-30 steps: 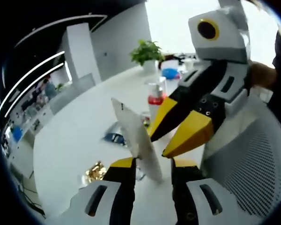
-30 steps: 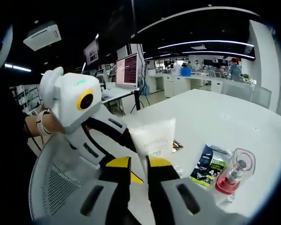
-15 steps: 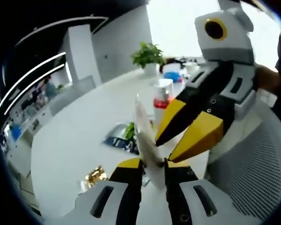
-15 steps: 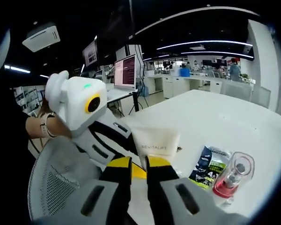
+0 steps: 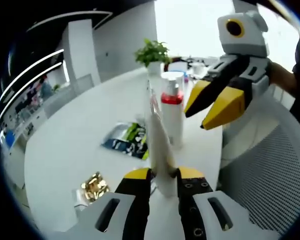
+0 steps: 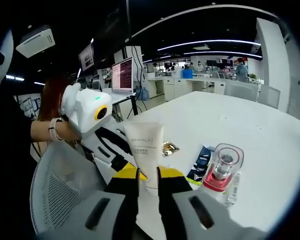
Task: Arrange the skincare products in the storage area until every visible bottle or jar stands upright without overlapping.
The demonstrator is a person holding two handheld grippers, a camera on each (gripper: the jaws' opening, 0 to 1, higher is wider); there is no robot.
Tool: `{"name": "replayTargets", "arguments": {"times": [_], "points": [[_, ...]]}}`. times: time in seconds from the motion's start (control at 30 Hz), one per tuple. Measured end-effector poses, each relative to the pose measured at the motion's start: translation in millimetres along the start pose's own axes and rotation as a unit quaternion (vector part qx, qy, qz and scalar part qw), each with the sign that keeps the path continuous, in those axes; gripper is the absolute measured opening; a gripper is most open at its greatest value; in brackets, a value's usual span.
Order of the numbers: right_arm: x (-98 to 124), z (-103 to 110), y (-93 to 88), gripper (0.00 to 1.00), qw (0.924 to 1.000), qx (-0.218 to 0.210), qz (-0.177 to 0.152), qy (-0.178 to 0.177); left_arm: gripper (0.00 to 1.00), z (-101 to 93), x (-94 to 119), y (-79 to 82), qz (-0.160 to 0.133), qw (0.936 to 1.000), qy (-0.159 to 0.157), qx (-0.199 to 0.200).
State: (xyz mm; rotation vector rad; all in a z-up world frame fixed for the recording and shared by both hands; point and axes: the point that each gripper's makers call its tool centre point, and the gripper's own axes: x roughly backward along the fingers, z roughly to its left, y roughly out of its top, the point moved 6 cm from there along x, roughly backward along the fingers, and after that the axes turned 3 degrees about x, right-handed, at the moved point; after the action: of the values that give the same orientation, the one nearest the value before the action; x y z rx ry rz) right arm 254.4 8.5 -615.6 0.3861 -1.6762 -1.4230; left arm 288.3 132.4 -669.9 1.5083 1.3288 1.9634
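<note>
Left gripper view shows the white round surface (image 5: 80, 135) reaching back to a potted plant (image 5: 151, 54), with a white mesh chair (image 5: 270, 170) at the right. On that surface a white squeeze tube (image 5: 159, 150) stands cap-down between the jaws of the left hand-held gripper (image 5: 160, 176), which are closed narrow on its lower end. Half a second ago the right hand-held gripper (image 5: 212, 107) was crowded against the tube; now it has drawn back, off to the right and apart from it, its jaws a little parted and holding nothing. Just behind the tube stands the clear bottle with a red base (image 5: 172, 112), upright, and a dark green sachet (image 5: 126, 141) lies flat beside it (a gold foil wrapper (image 5: 93, 183) sits nearer the camera).

Right gripper view has the tube (image 6: 146, 152) face-on and upright, bottle (image 6: 220, 170) to its right. The handover looks done; I judge the tube now needs only a clean release beside the bottle, not touching it.
</note>
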Motion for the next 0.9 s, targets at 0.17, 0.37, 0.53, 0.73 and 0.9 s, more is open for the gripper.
{"name": "replayTargets", "arguments": {"times": [0.17,0.37,0.53,0.73,0.9], "points": [[16.8,-12.7,-8.9,0.16,0.9996,-0.008,0.011,-0.026,0.16,1.8,-5.3,-4.7,0.001,0.9999,-0.009,-0.004],[30.0,-23.6,-18.5,0.17,0.9983,-0.020,0.021,-0.050,0.16,8.0,-10.3,-3.1,-0.009,0.9996,-0.023,-0.011],[36.5,-30.8,-24.6,0.18,0.9972,-0.027,0.028,-0.065,0.16,11.8,-15.2,0.6,-0.012,0.9988,-0.041,-0.024],[37.7,-36.0,-27.3,0.22,0.9961,-0.023,0.034,-0.077,0.15,15.3,-20.2,4.8,-0.011,0.9974,-0.063,-0.034],[37.0,-39.7,-28.9,0.27,0.9957,-0.026,0.035,-0.082,0.14,17.0,-25.1,8.6,-0.009,0.9955,-0.082,-0.047]]}}
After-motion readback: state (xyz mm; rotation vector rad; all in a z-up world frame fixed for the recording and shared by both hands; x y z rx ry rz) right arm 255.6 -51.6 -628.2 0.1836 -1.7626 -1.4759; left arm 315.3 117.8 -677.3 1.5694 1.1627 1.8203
